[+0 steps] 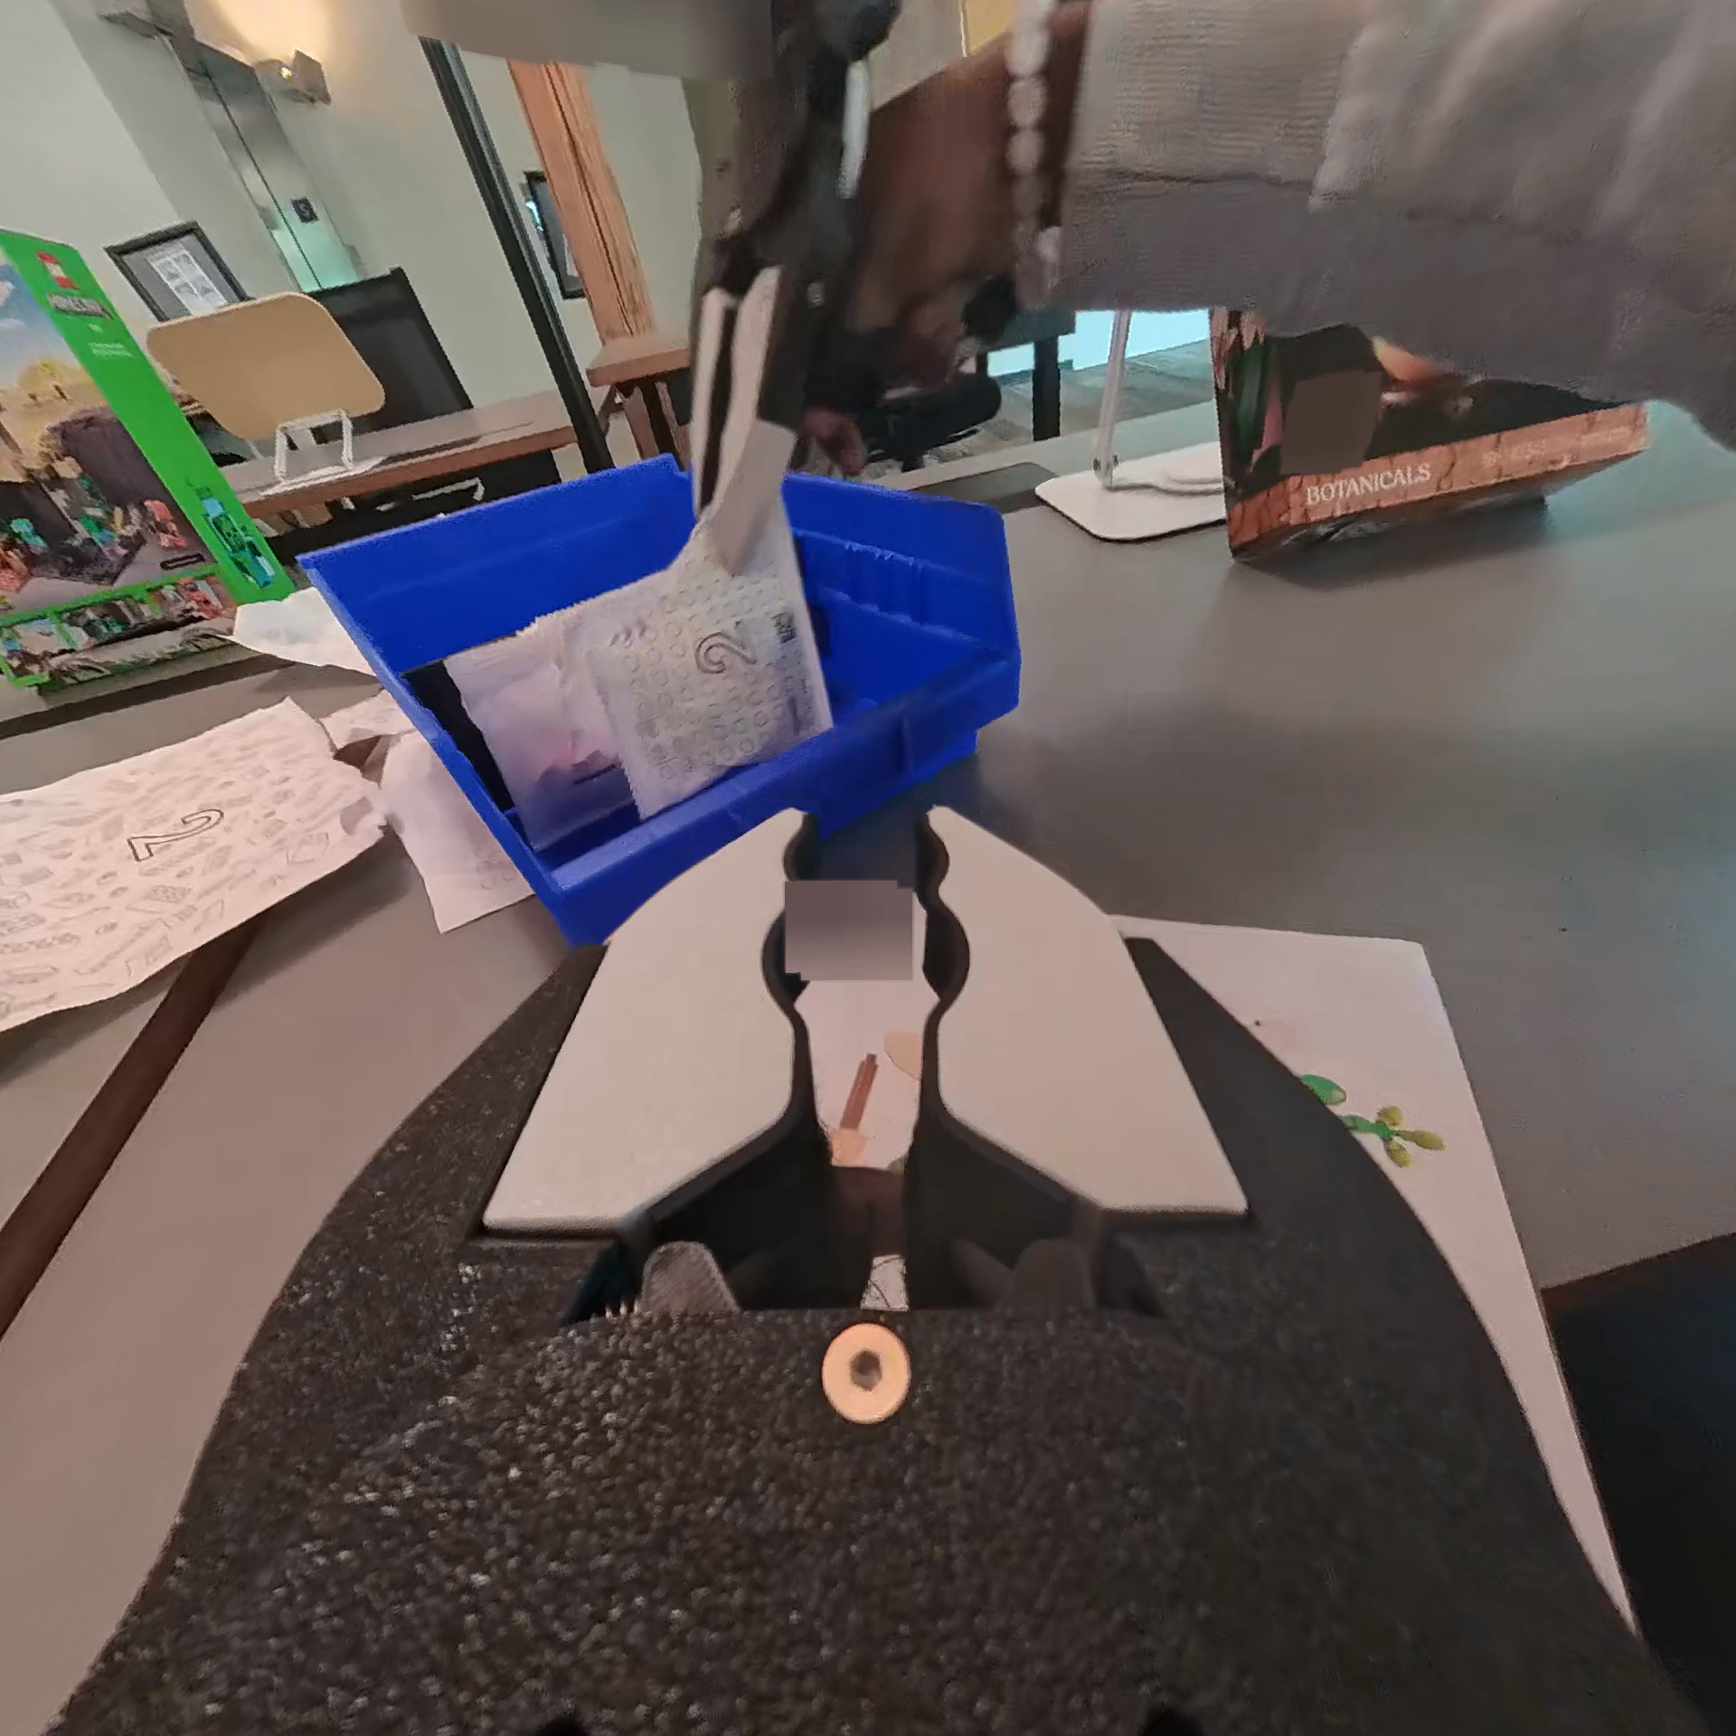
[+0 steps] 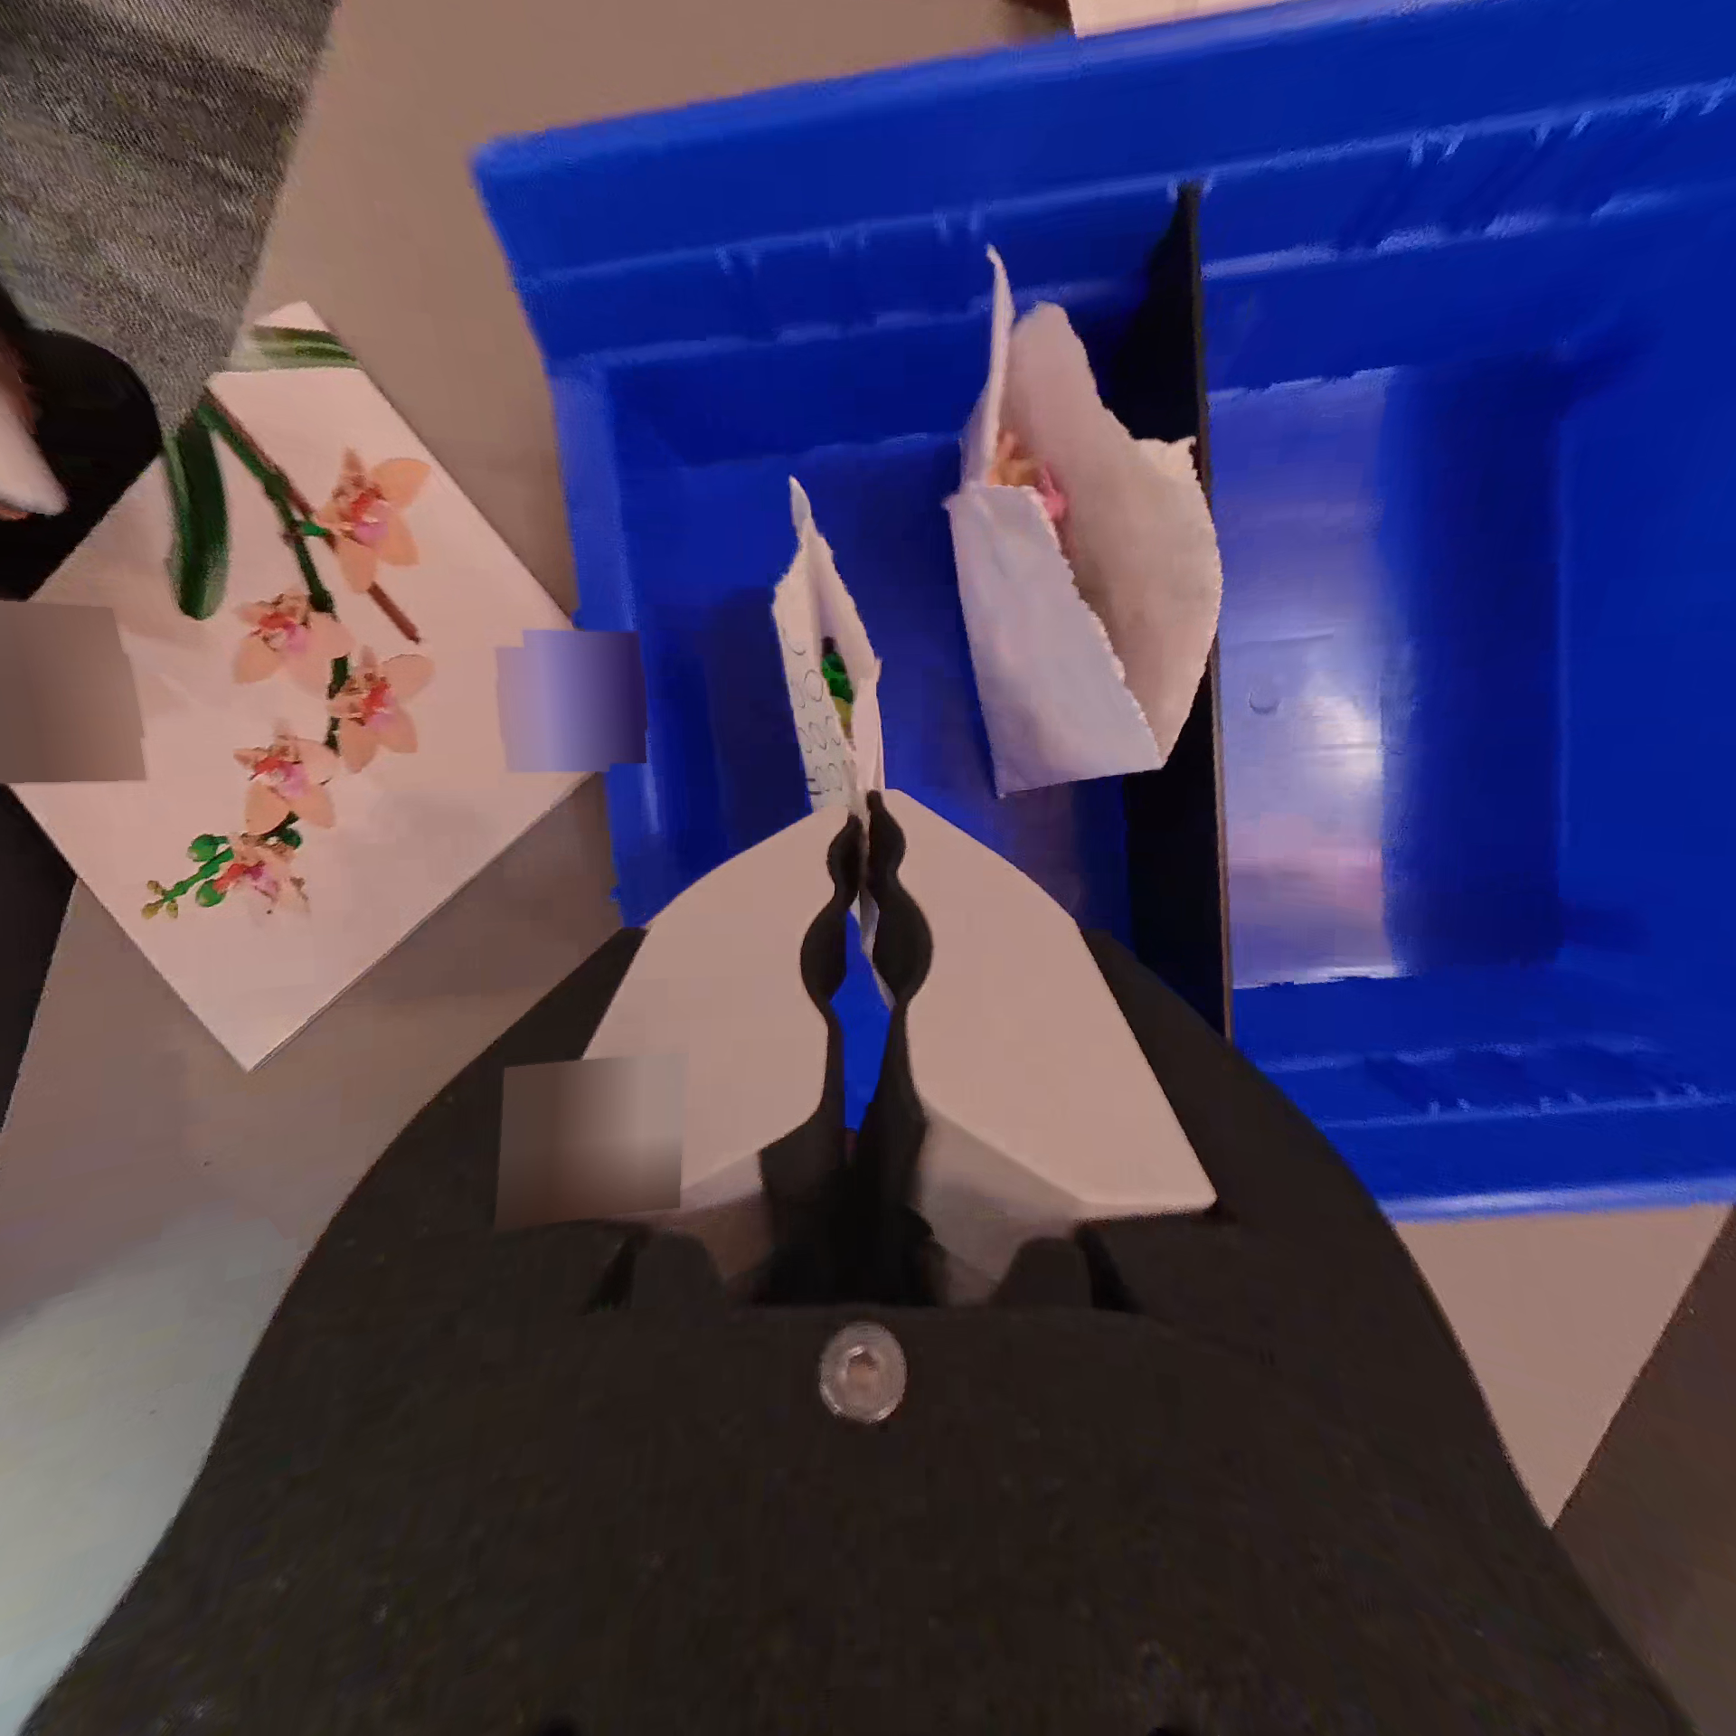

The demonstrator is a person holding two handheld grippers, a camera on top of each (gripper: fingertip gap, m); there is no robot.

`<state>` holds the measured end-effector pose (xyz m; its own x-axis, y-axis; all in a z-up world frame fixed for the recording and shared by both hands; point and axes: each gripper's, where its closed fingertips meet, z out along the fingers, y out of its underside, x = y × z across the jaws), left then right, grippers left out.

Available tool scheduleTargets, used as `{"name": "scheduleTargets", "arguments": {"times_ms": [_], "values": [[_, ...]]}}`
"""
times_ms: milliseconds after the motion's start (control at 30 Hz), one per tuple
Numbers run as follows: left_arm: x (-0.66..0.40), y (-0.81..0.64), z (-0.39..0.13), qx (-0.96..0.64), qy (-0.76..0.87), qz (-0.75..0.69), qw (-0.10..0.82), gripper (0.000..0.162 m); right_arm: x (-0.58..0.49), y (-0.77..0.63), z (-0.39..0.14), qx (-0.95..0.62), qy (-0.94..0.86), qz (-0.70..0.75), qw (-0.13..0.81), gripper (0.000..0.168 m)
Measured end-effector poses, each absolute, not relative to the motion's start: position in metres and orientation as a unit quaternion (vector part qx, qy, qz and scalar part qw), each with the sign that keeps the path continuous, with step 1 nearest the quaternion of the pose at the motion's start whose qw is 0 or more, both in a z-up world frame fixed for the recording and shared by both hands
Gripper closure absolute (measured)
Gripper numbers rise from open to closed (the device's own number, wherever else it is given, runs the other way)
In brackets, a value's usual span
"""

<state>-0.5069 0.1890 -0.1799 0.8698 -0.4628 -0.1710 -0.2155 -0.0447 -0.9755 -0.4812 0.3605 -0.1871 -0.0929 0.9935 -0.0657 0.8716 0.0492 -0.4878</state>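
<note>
We see the right gripper [image 2: 862, 810] pinched tight on the top edge of a white printed paper bag [image 2: 831, 676], holding it over the blue bin [image 2: 1503, 235] that stands near the middle of the grey table [image 1: 1315, 705]. A second, torn-open white bag [image 2: 1071, 639] leans against the bin's dark divider [image 2: 1174, 564]. The left gripper [image 1: 862, 836] hovers with its jaws parted and empty above a flower-printed booklet [image 1: 1315, 1015] at the table's near edge. A green toy box [image 1: 103, 470] stands at the far left edge.
</note>
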Motion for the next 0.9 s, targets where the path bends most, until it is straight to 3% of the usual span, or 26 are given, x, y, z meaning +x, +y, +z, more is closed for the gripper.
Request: {"name": "scheduleTargets", "arguments": {"times_ms": [233,600,900], "values": [[-0.509,0.187,-0.189,-0.728,0.236,-0.096,0.636,0.144,-0.503,0.388,-0.205,-0.676,-0.705,0.176,0.119,0.164],[-0.509,0.19,-0.199,-0.735,0.242,-0.091,0.627,0.142,-0.498,0.403,-0.201,-0.689,-0.696,0.13,0.152,0.132],[-0.505,0.187,-0.192,-0.724,0.256,-0.075,0.636,0.141,-0.493,0.412,-0.161,-0.681,-0.665,0.14,0.273,0.12]]}}
